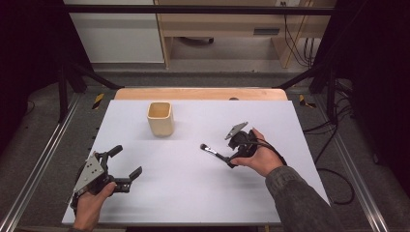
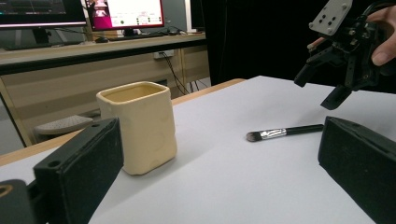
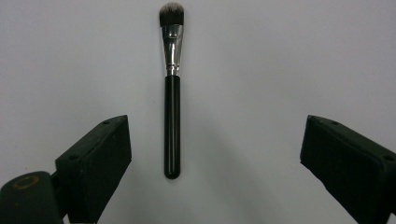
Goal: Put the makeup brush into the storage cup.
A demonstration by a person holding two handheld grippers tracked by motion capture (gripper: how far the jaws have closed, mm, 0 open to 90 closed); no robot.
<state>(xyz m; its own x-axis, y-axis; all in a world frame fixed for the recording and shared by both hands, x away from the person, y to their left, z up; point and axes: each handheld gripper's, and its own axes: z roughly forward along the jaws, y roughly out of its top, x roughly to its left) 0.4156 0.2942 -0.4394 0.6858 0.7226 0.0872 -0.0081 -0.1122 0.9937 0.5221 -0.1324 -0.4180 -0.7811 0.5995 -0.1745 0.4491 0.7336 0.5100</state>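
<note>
Slim black brush (image 3: 172,126); steel ferrule; tongs (image 3: 215,158) agape.

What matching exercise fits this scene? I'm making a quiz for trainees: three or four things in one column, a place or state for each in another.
Things:
1. makeup brush
2. cream cup
3. left gripper
4. right gripper

Places or states:
A. upright toward the table's far side
B. open, near the table's left front corner
C. lying flat on the white table
D. open, poised over the brush handle

Pairs: 1-C, 2-A, 3-B, 4-D
</note>
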